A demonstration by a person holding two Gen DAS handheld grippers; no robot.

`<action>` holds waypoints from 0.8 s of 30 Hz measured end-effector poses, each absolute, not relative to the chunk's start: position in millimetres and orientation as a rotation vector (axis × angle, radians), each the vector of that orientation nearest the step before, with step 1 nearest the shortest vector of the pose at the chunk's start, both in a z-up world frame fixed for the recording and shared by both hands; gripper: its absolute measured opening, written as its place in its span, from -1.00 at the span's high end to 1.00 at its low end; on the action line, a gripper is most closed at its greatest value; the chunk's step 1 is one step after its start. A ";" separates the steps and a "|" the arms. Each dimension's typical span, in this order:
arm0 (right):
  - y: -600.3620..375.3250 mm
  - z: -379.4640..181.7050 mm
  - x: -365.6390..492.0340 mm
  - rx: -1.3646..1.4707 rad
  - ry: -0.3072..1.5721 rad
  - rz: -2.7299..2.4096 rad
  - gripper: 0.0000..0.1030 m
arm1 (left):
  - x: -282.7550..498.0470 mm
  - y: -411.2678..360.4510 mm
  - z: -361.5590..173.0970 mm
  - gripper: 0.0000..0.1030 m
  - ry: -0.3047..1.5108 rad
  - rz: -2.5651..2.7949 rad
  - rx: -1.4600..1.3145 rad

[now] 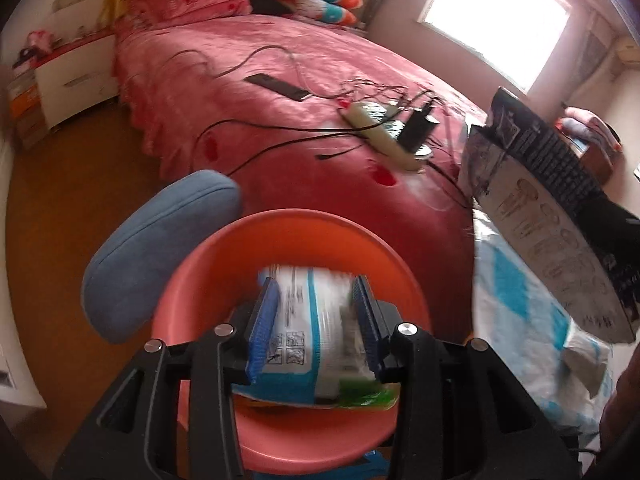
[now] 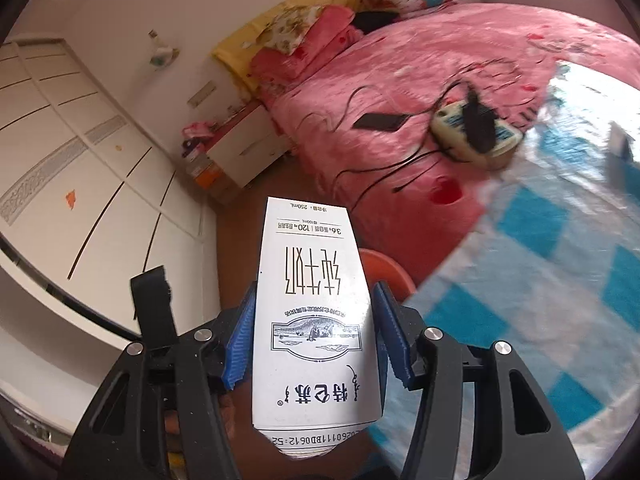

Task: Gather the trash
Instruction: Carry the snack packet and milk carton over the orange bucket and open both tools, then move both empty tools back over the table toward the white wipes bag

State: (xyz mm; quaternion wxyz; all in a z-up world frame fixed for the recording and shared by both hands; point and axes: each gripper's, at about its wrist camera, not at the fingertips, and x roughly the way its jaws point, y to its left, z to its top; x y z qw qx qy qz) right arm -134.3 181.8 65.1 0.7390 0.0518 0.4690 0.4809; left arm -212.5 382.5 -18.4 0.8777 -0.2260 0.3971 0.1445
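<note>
My left gripper (image 1: 316, 304) is shut on a white and blue plastic packet (image 1: 304, 320) with a green corner, and holds it just above the open mouth of an orange bin (image 1: 288, 228). In the right wrist view my right gripper (image 2: 316, 312) is shut on a white milk carton (image 2: 312, 280) with black print; its blue pads press on both sides. That carton (image 1: 540, 220) also shows at the right edge of the left wrist view, higher than the bin. Part of the orange bin (image 2: 386, 270) peeks out behind the carton.
A blue cushioned chair back (image 1: 160, 248) stands left of the bin. Behind is a bed with a pink cover (image 1: 260, 128) carrying a power strip (image 1: 380, 128), a phone (image 1: 276, 86) and loose cables. A blue and white checked sheet (image 2: 540, 260) lies at the right. White wardrobes (image 2: 80, 160) line the left wall.
</note>
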 end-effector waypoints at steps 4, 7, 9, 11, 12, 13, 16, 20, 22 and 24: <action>197.6 43.7 -139.5 0.098 1.100 1.063 -0.20 | -216.2 394.0 -23.1 -0.41 0.830 0.361 -0.480; 193.7 40.7 -144.3 0.077 1.087 1.038 -0.42 | -219.4 399.3 -23.3 -0.50 0.826 0.393 -0.473; 189.7 42.8 -146.2 0.062 1.065 1.023 -0.53 | -223.4 401.5 -21.7 -0.52 0.821 0.404 -0.477; 184.5 44.8 -148.3 0.050 1.043 1.004 -0.58 | -225.1 400.7 -18.7 -0.54 0.816 0.407 -0.474; 181.3 46.7 -149.7 0.045 1.029 0.995 -0.59 | -226.4 400.2 -17.0 -0.56 0.813 0.407 -0.472; 177.5 48.2 -150.3 0.041 1.018 0.985 -0.59 | -226.2 398.5 -14.8 -0.57 0.811 0.404 -0.467; 166.5 50.7 -150.1 0.035 0.996 0.957 -0.65 | -225.2 392.1 -9.1 -0.58 0.807 0.396 -0.450; 150.6 52.7 -150.7 0.031 0.965 0.911 -0.68 | -224.6 383.0 -1.5 -0.59 0.801 0.380 -0.432; 141.4 54.3 -151.0 0.035 0.953 0.890 -0.68 | -223.2 376.1 3.1 -0.59 0.799 0.367 -0.420; 129.9 55.0 -149.0 0.045 0.940 0.867 -0.68 | -221.1 370.1 6.7 -0.59 0.798 0.354 -0.409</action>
